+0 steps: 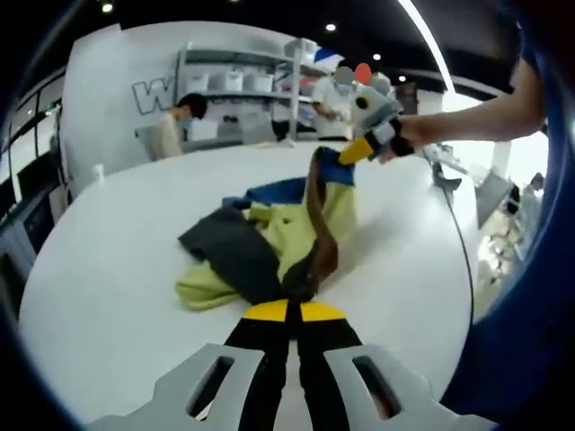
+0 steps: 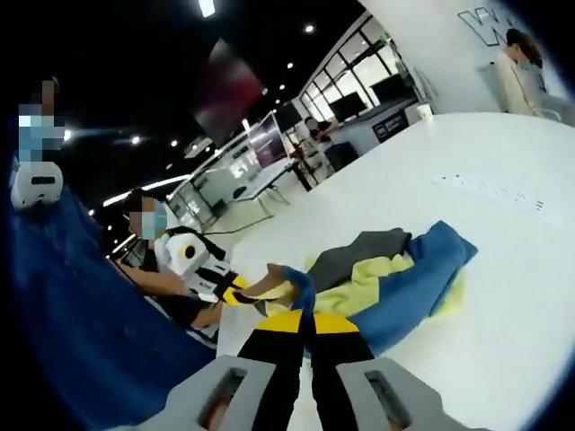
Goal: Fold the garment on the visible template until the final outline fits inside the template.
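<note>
Lying crumpled on the white worktop [image 1: 108,269], the garment [image 1: 269,238] is a bundle of yellow-green, dark grey and blue cloth with a brown strip running through it. In the left gripper view the left tool [image 1: 289,305] has its black, yellow-tipped jaws pressed together on the near edge of the garment, where the brown strip and grey cloth meet. Farther back, the right tool [image 1: 352,151], held in a person's hand [image 1: 409,135], pinches the raised far end of the brown strip, lifting it above the pile.

In the right gripper view the right tool [image 2: 301,319] is likewise closed on the garment [image 2: 404,269], gripping a blue and brown edge just above its yellow tips; the rest of the cloth spreads away across the worktop [image 2: 503,341]. The left tool [image 2: 241,289] comes in from the left, its tip at the same brown edge.

Writing is scarce: a large grey letter "W" [image 1: 148,94] shows on the white wall behind the worktop, the rest cut off. A faint line of small marks on the worktop [image 2: 490,193] is too blurred to read. Shelving with white bins [image 1: 238,85] stands in the background.
</note>
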{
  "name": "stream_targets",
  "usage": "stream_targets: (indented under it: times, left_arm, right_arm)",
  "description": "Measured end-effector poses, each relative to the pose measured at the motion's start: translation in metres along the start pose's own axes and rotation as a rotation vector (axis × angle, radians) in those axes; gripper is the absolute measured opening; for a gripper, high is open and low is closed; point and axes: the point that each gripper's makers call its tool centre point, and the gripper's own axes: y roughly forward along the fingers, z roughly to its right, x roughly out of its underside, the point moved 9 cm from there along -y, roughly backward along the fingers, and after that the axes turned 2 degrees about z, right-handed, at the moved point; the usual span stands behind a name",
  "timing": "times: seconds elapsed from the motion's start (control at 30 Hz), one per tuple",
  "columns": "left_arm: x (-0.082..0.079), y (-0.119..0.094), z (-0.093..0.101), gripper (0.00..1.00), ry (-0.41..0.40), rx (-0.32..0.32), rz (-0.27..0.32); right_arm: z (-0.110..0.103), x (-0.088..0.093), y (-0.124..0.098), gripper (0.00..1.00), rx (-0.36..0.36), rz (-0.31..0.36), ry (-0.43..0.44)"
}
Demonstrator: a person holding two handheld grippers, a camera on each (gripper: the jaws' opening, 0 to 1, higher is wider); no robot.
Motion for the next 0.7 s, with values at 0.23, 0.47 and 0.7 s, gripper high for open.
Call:
stream_targets:
  times: [0.23,0.47,0.7]
  left_arm:
    - [-0.016,0.0,-0.001,0.0,0.042,0.005,0.033]
    - [-0.03,0.002,0.001,0.0,0.081,0.007,0.056]
    - [-0.05,0.004,0.008,0.0,0.118,0.015,0.082]
  right_arm:
    - [-0.022,0.007,-0.023,0.0,0.057,0.099,-0.022]
    - [-0.033,0.014,-0.043,0.0,0.125,0.171,-0.048]
    - [-0.053,0.015,-0.061,0.0,0.197,0.254,-0.11]
